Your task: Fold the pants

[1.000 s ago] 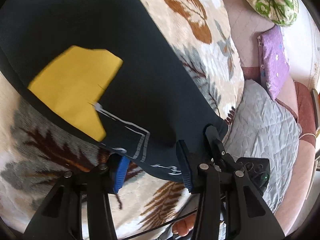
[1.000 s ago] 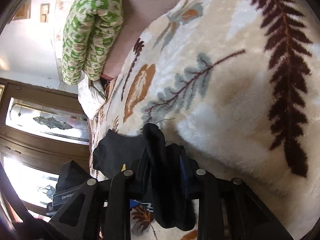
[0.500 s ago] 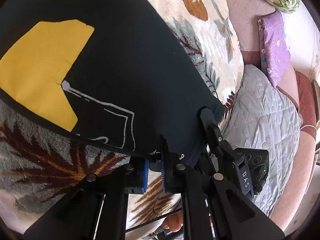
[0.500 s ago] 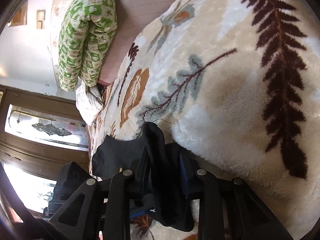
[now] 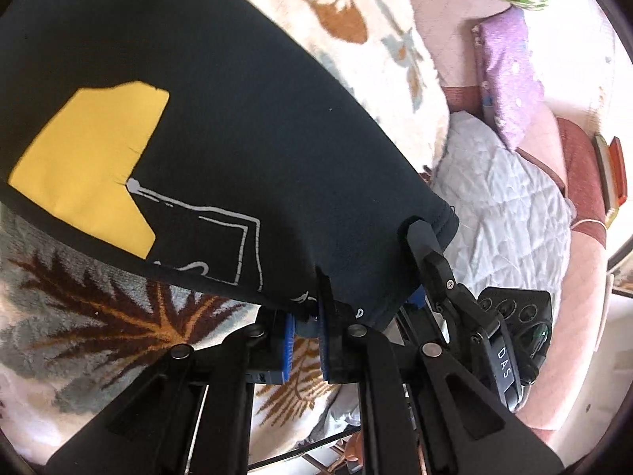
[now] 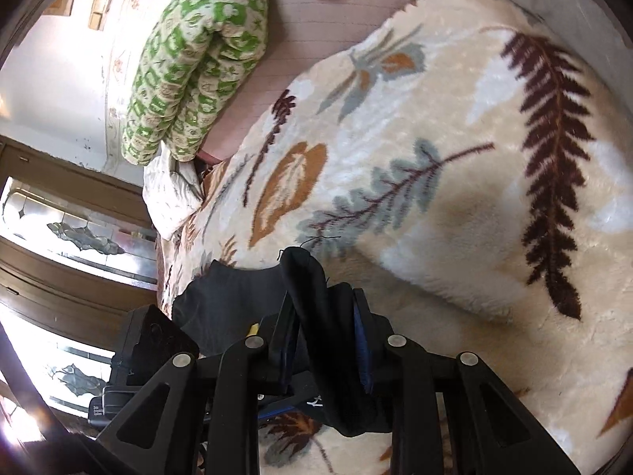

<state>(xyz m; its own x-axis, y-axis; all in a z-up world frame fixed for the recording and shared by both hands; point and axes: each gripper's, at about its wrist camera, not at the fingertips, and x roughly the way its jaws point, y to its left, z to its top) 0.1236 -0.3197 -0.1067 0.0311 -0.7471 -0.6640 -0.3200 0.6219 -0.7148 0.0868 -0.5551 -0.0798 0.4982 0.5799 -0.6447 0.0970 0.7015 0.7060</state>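
Where the leaf-print blanket (image 5: 118, 340) covers the bed, the black pants (image 5: 245, 150) lie spread from 9 o'clock toward 4 o'clock in the left wrist view, a yellow patch (image 5: 91, 170) at 9 o'clock, thin white line print beside it. Left gripper (image 5: 306, 332): jaws narrowed right down, blue pads pinching the pants' hem edge at 6 o'clock. Right gripper, seen here at 4 o'clock (image 5: 419, 253), bites the same hem just beside the left one. A grey quilt (image 5: 502, 206) lies past the blanket edge at 3 o'clock; a purple pillow (image 5: 510, 91) at 2 o'clock.

Right wrist view: right gripper (image 6: 324, 340) clamped narrow on a bunched fold of the pants (image 6: 328, 316), cloth standing up between the jaws and hanging below them at 6 o'clock. Blanket (image 6: 455, 166) fills 12 to 4 o'clock. Green-patterned pillow (image 6: 198, 55) at 11 o'clock.
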